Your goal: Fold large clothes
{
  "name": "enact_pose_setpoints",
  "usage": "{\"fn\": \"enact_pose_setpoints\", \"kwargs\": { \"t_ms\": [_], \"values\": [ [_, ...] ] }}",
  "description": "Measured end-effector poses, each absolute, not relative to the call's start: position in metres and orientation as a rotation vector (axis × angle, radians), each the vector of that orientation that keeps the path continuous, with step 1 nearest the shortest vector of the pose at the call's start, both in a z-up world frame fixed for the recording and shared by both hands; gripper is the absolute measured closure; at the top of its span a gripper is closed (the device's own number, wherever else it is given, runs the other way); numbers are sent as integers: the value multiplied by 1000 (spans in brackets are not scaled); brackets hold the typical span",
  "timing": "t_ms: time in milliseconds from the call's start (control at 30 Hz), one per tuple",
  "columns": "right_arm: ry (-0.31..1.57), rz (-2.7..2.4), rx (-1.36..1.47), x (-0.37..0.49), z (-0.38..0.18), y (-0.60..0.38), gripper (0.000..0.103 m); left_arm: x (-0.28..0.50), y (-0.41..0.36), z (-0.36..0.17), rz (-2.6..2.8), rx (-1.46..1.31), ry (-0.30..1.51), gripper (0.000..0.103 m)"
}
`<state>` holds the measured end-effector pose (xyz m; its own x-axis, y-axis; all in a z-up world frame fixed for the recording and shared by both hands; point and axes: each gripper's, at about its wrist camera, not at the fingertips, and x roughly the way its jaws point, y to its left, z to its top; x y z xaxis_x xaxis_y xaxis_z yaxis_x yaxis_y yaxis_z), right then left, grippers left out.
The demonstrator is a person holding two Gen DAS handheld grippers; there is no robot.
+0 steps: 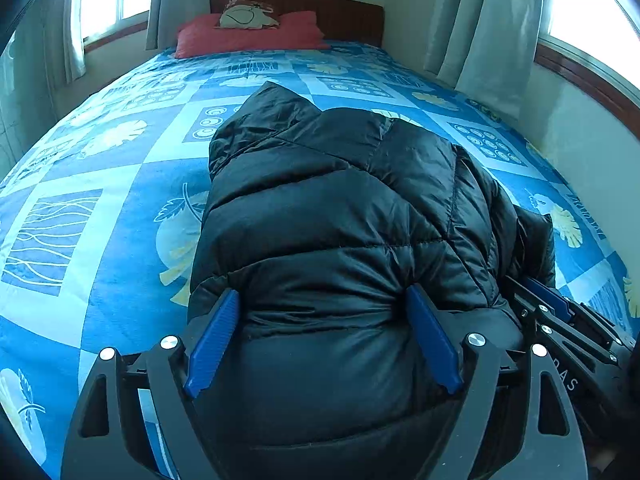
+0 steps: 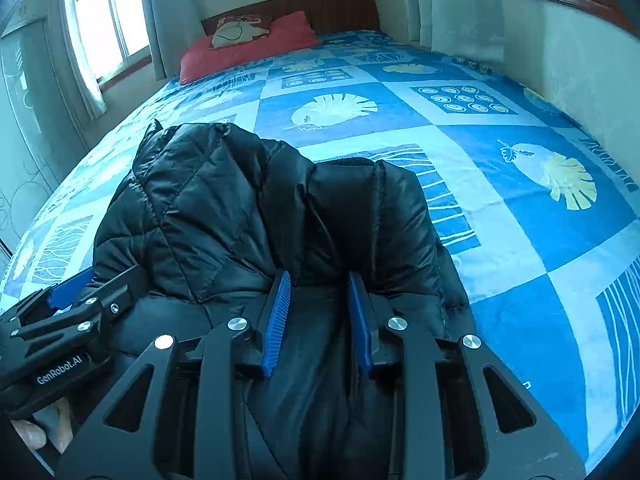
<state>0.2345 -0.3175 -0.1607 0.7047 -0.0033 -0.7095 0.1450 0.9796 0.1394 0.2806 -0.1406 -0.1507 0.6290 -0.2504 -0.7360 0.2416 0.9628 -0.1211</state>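
Two tools sit at the near edge of the jacket (image 1: 328,208), and I take that jacket as my landmark. It lies bunched on the bed (image 1: 100,216), black and quilted, its far end pointing toward the red pillow (image 1: 248,36) at the headboard. My left tool (image 1: 324,336) stands spread wide, its blue fingers (image 1: 214,336) straddling a thick fold of the jacket's near hem; the fabric bulges between them, but I cannot see the pads pressing in, so I read it as released. My right tool (image 2: 320,320) is at the jacket's near right side, fingers (image 2: 276,320) drawn close and pinching a narrow ridge of jacket fabric. Blue patterned bedding spreads out on both sides of the jacket.
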Motion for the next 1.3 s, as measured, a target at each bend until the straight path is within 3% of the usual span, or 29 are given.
{"fn": "enact_pose_setpoints", "kwargs": {
  "t_ms": [867, 1033, 1300],
  "values": [
    [744, -113, 128, 222, -142, -304, 72, 273, -139, -138, -302, -25, 835, 20],
    [713, -98, 152, 209, -130, -306, 62, 266, -126, -125, -336, -59, 837, 20],
    [687, -116, 210, 179, -112, -319, 30, 244, -72, -118, -324, -265, 901, 20]
  ]
}}
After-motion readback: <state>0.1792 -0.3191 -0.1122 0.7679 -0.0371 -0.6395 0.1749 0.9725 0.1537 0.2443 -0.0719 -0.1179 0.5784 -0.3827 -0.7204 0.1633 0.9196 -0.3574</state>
